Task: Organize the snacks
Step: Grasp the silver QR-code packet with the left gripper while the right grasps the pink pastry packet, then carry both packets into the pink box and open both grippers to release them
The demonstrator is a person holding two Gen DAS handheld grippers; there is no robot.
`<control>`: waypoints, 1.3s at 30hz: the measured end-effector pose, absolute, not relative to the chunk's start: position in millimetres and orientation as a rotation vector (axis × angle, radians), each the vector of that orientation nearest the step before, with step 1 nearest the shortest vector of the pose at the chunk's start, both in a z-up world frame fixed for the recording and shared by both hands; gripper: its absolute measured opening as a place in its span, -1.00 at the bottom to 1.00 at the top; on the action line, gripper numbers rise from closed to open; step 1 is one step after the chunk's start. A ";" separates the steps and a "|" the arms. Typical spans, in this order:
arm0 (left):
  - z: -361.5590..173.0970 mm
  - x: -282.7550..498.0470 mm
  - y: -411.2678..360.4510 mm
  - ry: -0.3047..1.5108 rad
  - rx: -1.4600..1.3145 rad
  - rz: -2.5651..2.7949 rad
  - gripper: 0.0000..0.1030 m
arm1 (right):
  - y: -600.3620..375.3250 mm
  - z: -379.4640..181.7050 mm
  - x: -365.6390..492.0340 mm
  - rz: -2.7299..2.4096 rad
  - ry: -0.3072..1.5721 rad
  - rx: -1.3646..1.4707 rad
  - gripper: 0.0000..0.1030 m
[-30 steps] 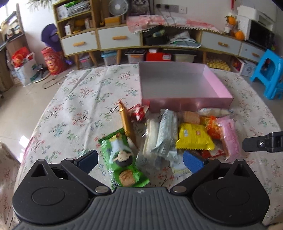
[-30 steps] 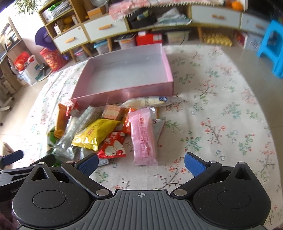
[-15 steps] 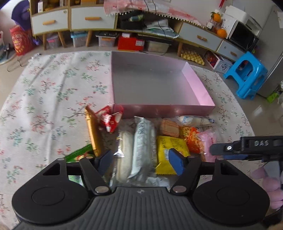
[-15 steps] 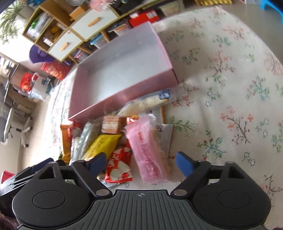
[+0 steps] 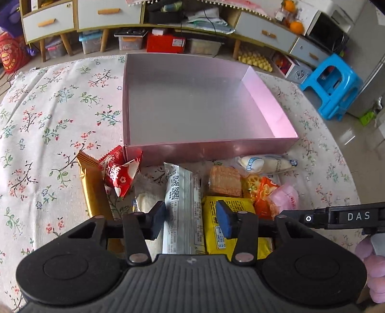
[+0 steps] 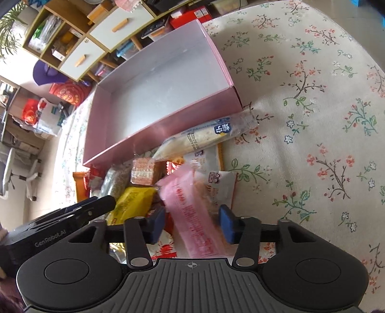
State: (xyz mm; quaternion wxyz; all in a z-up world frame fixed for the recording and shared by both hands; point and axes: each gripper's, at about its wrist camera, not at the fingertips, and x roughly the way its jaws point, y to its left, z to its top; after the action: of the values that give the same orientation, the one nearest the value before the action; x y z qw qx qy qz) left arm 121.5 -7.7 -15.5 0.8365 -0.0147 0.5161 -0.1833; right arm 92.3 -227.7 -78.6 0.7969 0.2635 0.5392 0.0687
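Note:
A pile of wrapped snacks lies in front of an empty pink box (image 5: 267,98) on a floral tablecloth. My left gripper (image 5: 190,222) is open, its pads on either side of a white-grey snack packet (image 5: 184,204), with a yellow packet (image 5: 225,231) under the right pad. My right gripper (image 6: 192,224) is open around a pink packet (image 6: 192,216), pads close to its sides. Other snacks show: a red pouch (image 5: 120,172), a gold bar (image 5: 92,190), a wafer square (image 5: 225,184), a long white roll (image 6: 204,136). The box also shows in the right wrist view (image 6: 154,134).
The right gripper's finger (image 5: 336,216) reaches in at the right of the left wrist view. Beyond the table stand a low cabinet with drawers (image 5: 108,14), a blue stool (image 5: 334,84) and storage bins (image 5: 166,42) on the floor.
Both grippers have moved forward and down over the pile and their jaws have narrowed: the left around the white-grey packet, the right around the pink packet.

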 end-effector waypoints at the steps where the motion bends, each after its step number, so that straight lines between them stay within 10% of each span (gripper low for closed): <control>1: -15.1 121.5 -7.6 1.093 -0.031 -0.385 -0.19 | -227.0 -78.5 92.8 0.147 1.157 0.563 -0.18; 39: -7.1 129.7 16.1 1.091 -0.181 -0.365 -0.48 | -231.3 -54.5 94.5 0.165 1.073 0.647 -0.23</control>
State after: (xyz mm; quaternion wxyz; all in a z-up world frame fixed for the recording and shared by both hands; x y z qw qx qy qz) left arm 129.7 16.1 -7.1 0.8352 -0.0854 0.5152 -0.1725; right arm 94.5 -231.3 -54.4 0.8068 0.3024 0.5016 0.0772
